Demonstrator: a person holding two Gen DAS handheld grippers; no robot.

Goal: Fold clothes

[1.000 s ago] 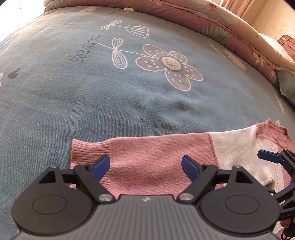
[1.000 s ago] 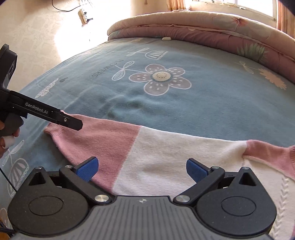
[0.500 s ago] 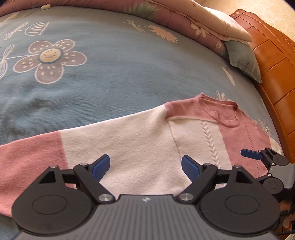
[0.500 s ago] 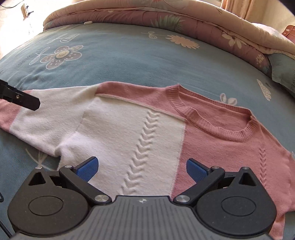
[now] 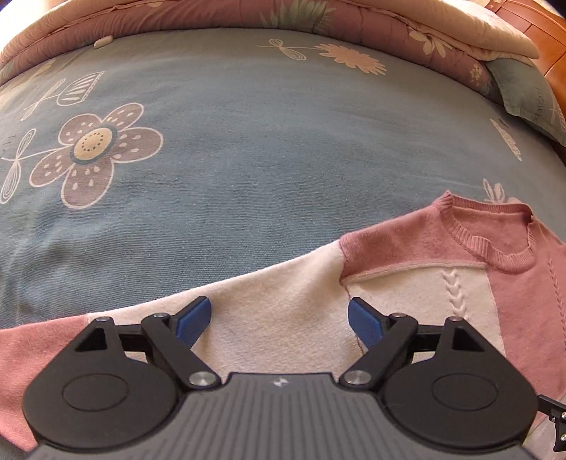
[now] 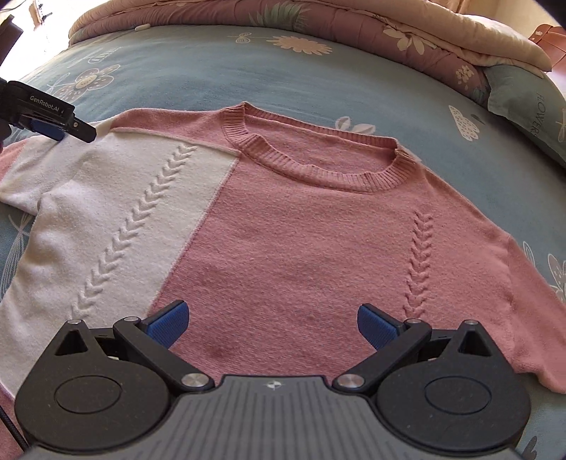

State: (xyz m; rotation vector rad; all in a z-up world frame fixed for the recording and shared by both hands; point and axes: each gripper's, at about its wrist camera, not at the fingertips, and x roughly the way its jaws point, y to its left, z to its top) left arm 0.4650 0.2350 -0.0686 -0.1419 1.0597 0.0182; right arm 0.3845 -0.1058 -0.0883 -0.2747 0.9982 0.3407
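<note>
Pink and cream sweater point(image 6: 269, 226) lies spread flat, front up, on the bed point(image 6: 219, 70), collar toward the far edge where the quilt point(image 6: 318, 24) is bunched, a pillow point(image 6: 527, 106) at the far right corner. Body is unfolded; the left sleeve point(image 5: 269, 311) runs out sideways toward the bed's left edge, cream near the shoulder, pink farther out. The right sleeve goes off toward the right edge, its end out of view. Left gripper point(image 5: 279, 318) hangs over the cream part of the left sleeve just beside the shoulder seam, fingers wide apart, nothing between them. Right gripper point(image 6: 270, 323) hovers over the pink chest below the collar, fingers also spread and empty. Whether the pads touch the knit cannot be told from either wrist view. Flat, sleeves-out layout suits folding: seams are exposed and either sleeve can be brought across the body. Left gripper sits where a sleeve fold would hinge; right gripper is centred, likely to pin or smooth the body. Judgement: garment laid out flat, no fold visible in it. Knit is soft and stretchy, so it may drag or bunch if pinched on one layer only.
</note>
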